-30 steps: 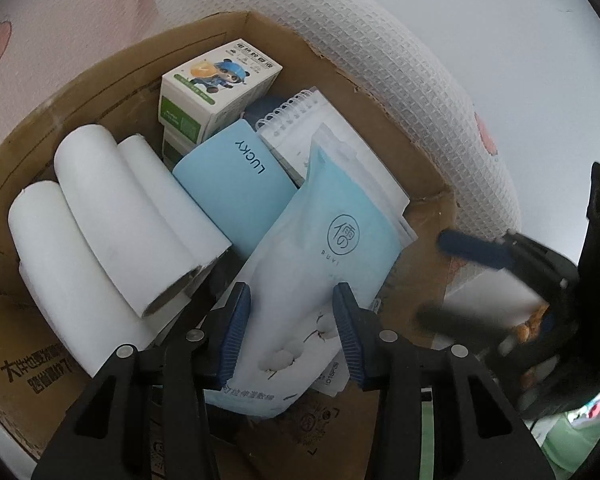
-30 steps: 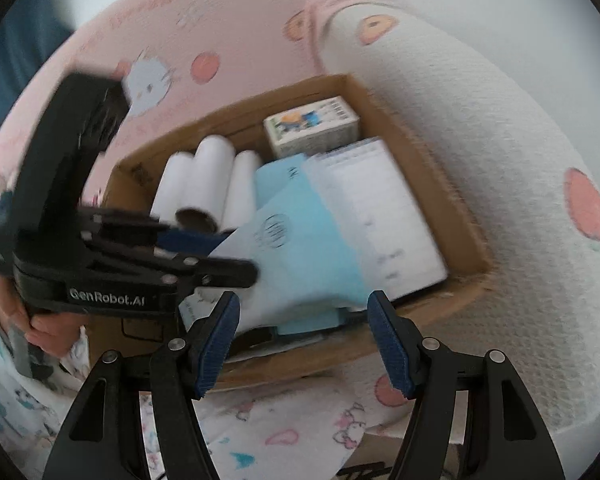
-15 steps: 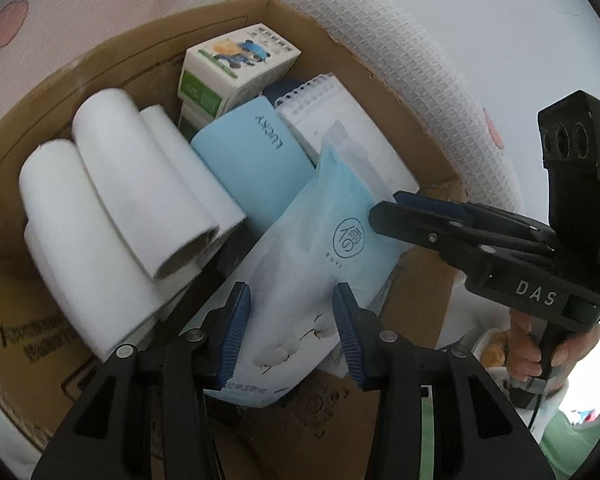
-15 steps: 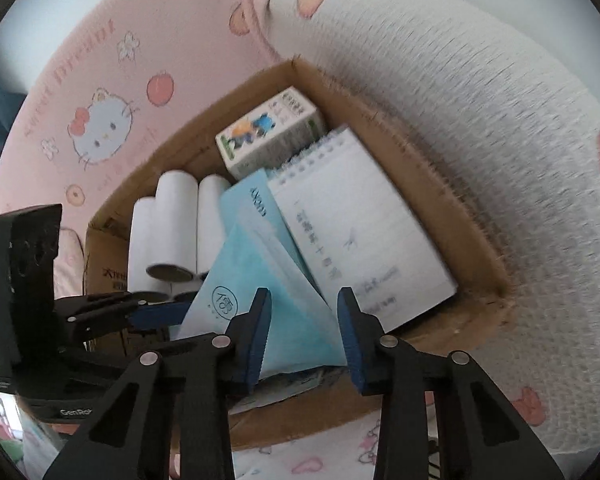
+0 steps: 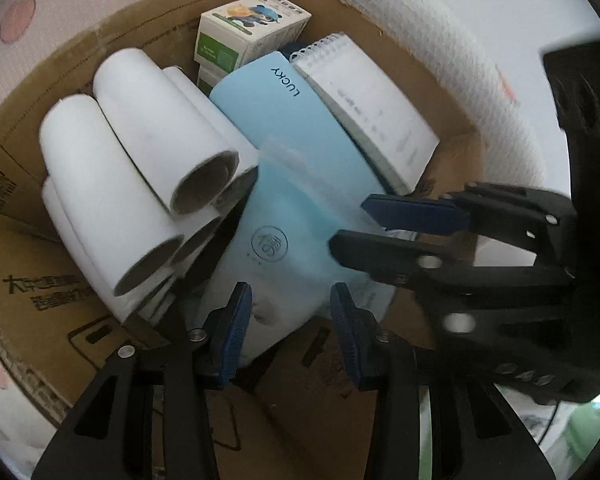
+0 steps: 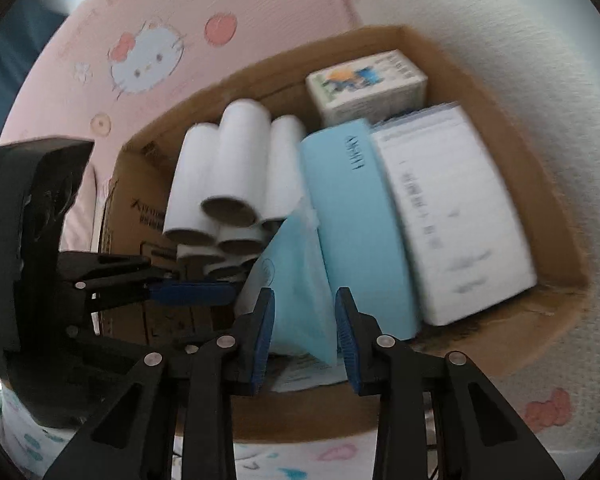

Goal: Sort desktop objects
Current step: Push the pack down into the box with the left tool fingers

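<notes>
A cardboard box [image 5: 456, 148] [image 6: 548, 216] holds several white rolls [image 5: 140, 160] [image 6: 236, 172], a small printed carton [image 5: 252, 28] [image 6: 364, 84], a light-blue "LUCKY" box [image 5: 296, 120] [image 6: 356, 216], a spiral notepad [image 5: 372, 104] [image 6: 448, 208] and a pale-blue soft packet [image 5: 284, 256] [image 6: 296, 288]. My left gripper [image 5: 291, 332] is closed on the packet's lower end. My right gripper [image 6: 305, 332] grips the packet's other edge; it also shows in the left wrist view [image 5: 356, 224].
The box sits on pink and white bedding with cartoon prints [image 6: 148, 60]. A white textured quilt [image 6: 540, 60] [image 5: 440, 40] runs along the box's right side.
My right gripper has come in from the right and narrowed its jaws onto the packet. The packet has tilted up on edge beside the rolls. Both cameras have moved closer to the box.
</notes>
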`<act>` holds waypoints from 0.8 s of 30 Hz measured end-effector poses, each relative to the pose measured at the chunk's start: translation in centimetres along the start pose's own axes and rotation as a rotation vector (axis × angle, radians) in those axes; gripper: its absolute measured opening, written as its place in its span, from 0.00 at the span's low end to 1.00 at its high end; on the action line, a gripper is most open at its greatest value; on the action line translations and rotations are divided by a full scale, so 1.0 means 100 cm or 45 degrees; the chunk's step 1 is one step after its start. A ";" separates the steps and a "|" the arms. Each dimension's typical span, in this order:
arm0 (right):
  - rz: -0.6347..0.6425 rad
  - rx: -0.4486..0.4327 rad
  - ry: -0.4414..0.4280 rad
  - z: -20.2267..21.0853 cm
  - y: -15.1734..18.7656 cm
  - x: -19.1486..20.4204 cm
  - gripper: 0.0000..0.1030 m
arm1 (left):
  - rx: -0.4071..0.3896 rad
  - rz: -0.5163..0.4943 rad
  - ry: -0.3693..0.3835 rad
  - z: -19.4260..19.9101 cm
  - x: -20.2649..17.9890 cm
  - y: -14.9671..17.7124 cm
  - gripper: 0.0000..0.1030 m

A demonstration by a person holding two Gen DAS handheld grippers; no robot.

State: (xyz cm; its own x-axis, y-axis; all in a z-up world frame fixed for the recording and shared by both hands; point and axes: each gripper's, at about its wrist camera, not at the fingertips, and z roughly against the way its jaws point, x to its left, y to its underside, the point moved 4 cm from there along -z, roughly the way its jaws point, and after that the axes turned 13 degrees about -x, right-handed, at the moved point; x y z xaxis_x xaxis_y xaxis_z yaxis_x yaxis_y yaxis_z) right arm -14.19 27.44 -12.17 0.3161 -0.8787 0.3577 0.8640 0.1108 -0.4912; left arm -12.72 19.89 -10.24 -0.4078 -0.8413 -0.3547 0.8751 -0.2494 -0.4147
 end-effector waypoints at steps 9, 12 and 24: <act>-0.100 0.036 -0.058 -0.007 -0.002 -0.001 0.28 | -0.014 0.026 0.021 0.009 0.000 0.004 0.43; -0.199 -0.004 -0.045 0.007 -0.007 -0.015 0.28 | -0.029 0.093 0.030 0.010 0.004 0.001 0.43; -0.295 -0.076 -0.007 0.026 -0.010 -0.033 0.29 | 0.013 0.081 -0.050 -0.029 -0.020 -0.008 0.14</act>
State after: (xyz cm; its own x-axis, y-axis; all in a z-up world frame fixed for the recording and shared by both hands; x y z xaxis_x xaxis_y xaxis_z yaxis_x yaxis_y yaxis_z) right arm -15.11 31.41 -10.79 0.1147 -0.8748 0.4708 0.8890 -0.1211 -0.4416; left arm -13.37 23.12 -11.60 -0.3412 -0.8737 -0.3468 0.9015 -0.1996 -0.3840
